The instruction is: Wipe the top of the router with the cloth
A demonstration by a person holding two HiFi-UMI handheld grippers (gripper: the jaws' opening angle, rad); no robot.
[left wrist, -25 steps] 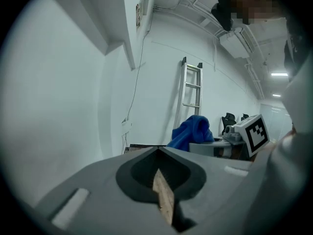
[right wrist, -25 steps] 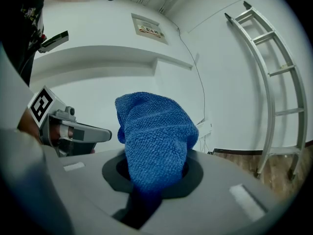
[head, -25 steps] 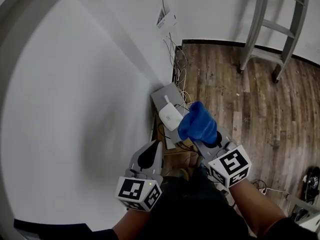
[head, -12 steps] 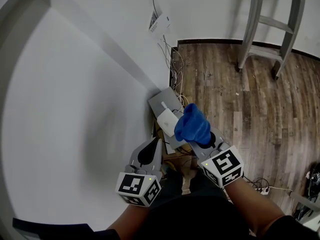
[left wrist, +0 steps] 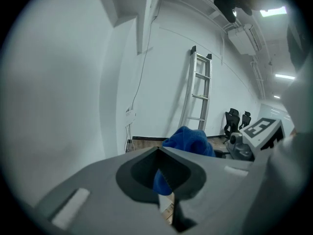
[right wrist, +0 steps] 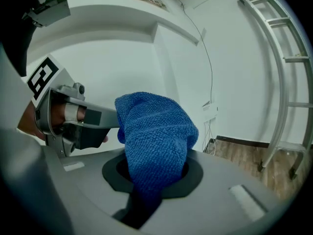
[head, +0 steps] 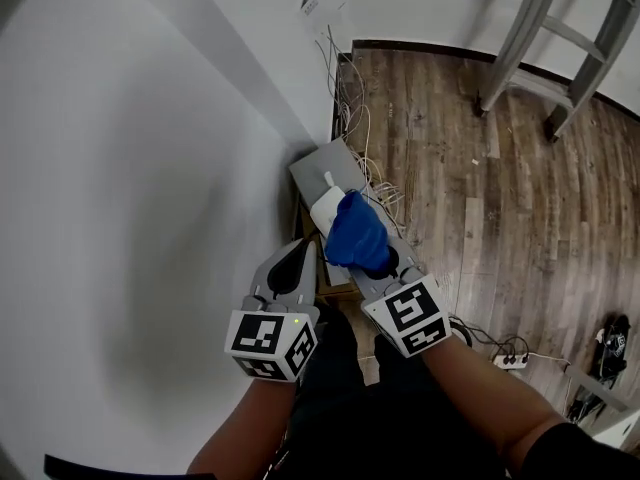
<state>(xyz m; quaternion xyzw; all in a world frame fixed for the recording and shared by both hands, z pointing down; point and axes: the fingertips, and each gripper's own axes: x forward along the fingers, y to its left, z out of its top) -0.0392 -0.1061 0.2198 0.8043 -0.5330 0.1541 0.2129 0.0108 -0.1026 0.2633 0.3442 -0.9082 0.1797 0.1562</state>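
the right gripper [head: 358, 250] is clamped on the blue cloth [head: 355, 230], which bunches up out of its jaws and hides their tips. just ahead of it and a little to its left lies the white router [head: 323, 210], on a grey box [head: 322, 164] against the wall; the cloth touches the router's near end. the left gripper [head: 298, 251] hangs just beside the right one, jaws together with nothing between them, tips near the router.
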